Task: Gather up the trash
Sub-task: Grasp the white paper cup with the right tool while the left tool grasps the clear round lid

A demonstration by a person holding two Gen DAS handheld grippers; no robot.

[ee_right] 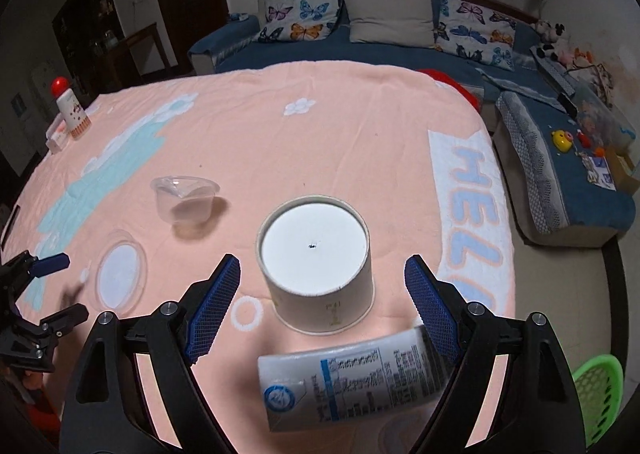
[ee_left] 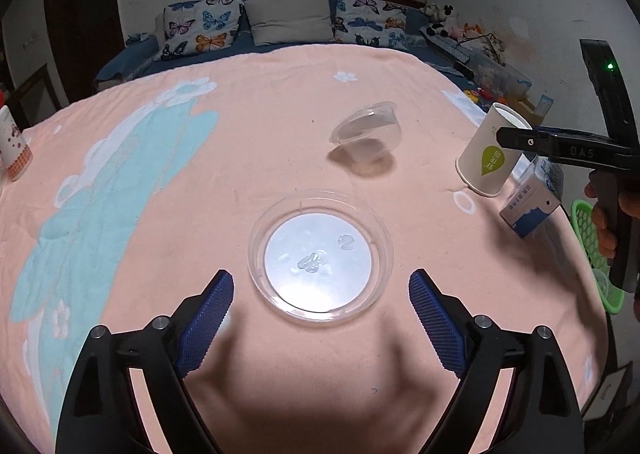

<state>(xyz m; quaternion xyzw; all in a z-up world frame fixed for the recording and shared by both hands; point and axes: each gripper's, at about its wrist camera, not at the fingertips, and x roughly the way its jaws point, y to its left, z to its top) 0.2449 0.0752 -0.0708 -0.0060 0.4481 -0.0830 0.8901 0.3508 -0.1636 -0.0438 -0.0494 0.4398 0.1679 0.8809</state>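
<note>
Trash is lying spread on a counter (ee_right: 280, 125) draped in a pink blanket printed "HELLO". Clear round plastic lid (ee_left: 320, 258) is lying flat, wet droplets on it, just ahead of the left gripper (ee_left: 321, 286), whose jaws are standing wide open, gripping nothing. Clear plastic cup (ee_left: 366, 135) is sitting tilted further back. White paper cup (ee_right: 316, 262) is standing upside down, green leaf logo with small unreadable characters on its side, directly ahead of the right gripper (ee_right: 322, 274); jaws are gaping wide, empty. White-and-blue carton (ee_right: 348, 386) is lying on its side just beside the paper cup, blue round logo and fine print too small to read. Green basket (ee_right: 598, 394) is sitting off the counter's right edge.
</note>
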